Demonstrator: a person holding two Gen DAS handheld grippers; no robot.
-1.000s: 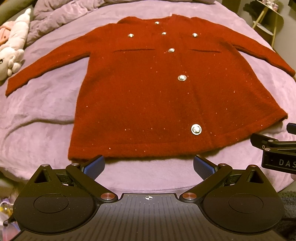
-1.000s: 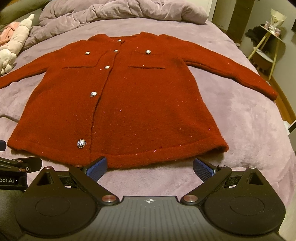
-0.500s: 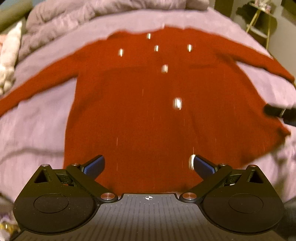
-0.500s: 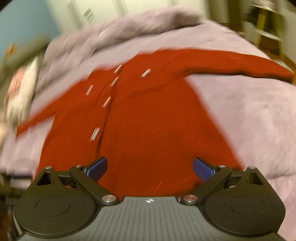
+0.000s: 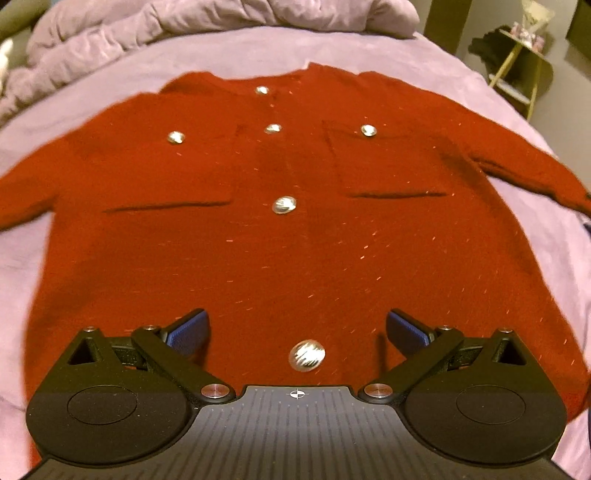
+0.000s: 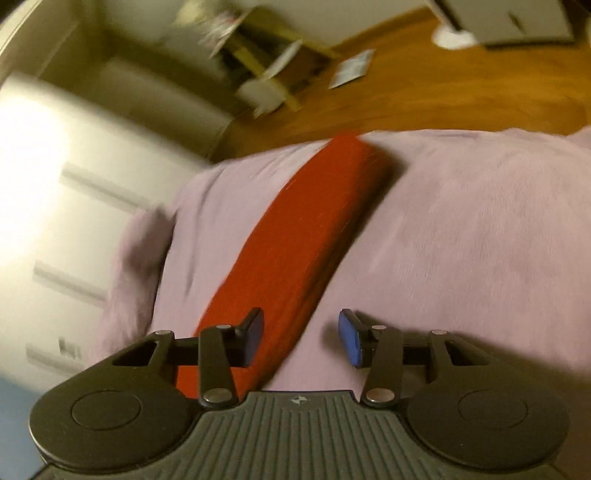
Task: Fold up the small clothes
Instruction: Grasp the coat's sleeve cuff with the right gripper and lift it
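A small red cardigan [image 5: 288,236] with silver buttons lies flat, front up, on the purple bed cover [image 5: 236,51]. My left gripper [image 5: 297,328] is open and empty above the cardigan's lower front, with one button [image 5: 306,355] between its fingers. In the right wrist view the cardigan's right sleeve [image 6: 306,236] stretches away toward the bed edge. My right gripper [image 6: 301,338] is partly open and empty over the sleeve's near part; its left finger [image 6: 253,336] is above the red cloth, its right finger [image 6: 349,341] above the cover.
A bunched purple duvet [image 5: 184,22] lies at the head of the bed. A yellow side table [image 5: 524,62] stands to the right. The right wrist view shows wood floor [image 6: 443,92], white cupboard doors [image 6: 55,184] and the bed edge, blurred.
Both grippers moved forward over the cardigan from beyond its hem. The right gripper swung right to the sleeve and its jaws narrowed. The left gripper stayed wide open.
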